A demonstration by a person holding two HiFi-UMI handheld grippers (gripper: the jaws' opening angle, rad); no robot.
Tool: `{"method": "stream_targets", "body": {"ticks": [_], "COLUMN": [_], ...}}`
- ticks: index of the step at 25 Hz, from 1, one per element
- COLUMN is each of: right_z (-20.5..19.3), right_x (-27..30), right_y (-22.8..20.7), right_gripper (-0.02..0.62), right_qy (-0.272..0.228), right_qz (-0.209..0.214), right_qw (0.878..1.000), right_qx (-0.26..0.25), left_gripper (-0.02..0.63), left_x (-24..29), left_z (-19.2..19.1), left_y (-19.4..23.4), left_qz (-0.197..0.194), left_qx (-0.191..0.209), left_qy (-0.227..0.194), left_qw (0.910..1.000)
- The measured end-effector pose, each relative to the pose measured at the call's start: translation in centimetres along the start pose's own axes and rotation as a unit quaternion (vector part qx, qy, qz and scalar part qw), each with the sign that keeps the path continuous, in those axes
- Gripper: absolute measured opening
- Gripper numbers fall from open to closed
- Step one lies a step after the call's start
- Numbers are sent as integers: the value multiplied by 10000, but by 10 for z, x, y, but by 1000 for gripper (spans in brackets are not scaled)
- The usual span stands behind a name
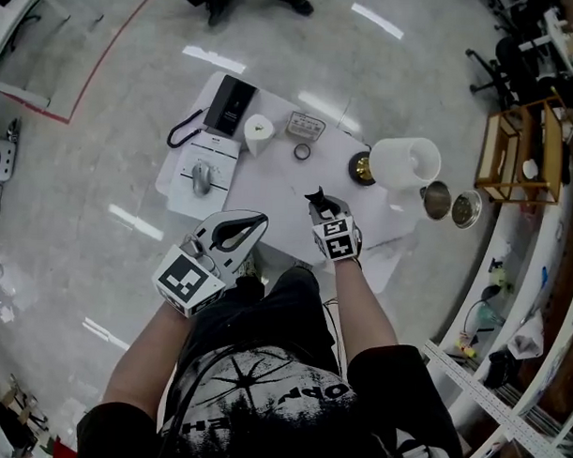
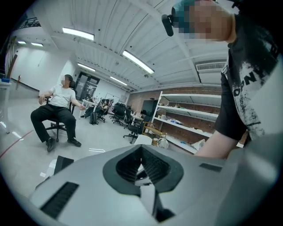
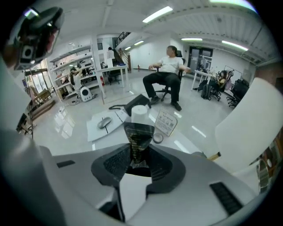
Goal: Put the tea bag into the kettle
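Note:
My right gripper hovers over the near middle of the white table, shut on a dark tea bag. In the right gripper view the tea bag stands upright between the pads, its top sticking out past the jaws. The white kettle stands at the table's right end on a brass-coloured base; it fills the right edge of the right gripper view as a big white body. My left gripper is held back near the body at the table's near-left edge, its tips together and empty.
A black phone, a white cup, a small sign, a ring and a mouse on paper lie on the table's far left. Two metal cups stand right of the kettle. A wooden shelf is farther right.

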State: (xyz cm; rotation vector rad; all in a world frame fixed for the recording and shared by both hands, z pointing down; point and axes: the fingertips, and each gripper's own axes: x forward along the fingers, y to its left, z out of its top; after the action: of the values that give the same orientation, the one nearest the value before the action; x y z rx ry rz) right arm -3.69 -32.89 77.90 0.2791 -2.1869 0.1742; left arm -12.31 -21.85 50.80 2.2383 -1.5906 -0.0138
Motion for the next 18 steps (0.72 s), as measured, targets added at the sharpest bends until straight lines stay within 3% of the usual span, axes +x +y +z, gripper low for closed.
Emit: {"method": "stream_targets", "body": {"ticks": [5, 10, 14, 18], "right_z": [71, 135, 180, 225], "right_x": [-71, -145, -202, -256], "right_y": [15, 59, 92, 112], "right_gripper": [115, 115, 115, 115], "right_qy": [-1004, -2006, -2767, -3552], "right_qz": [-10, 252, 625, 904], "right_qw": [9949, 9793, 9587, 9297], "right_qx": [50, -42, -190, -358], "left_gripper": [6, 6, 6, 6], "left_x": [-22, -41, -55, -69], "left_z": [24, 45, 64, 79], "left_y": [-7, -15, -22, -26], "left_qz": [-58, -108, -140, -132], "left_qx": [379, 545, 642, 771], "left_qy": [-215, -468, -676, -828], "left_qw": [9990, 9974, 9955, 9935]}}
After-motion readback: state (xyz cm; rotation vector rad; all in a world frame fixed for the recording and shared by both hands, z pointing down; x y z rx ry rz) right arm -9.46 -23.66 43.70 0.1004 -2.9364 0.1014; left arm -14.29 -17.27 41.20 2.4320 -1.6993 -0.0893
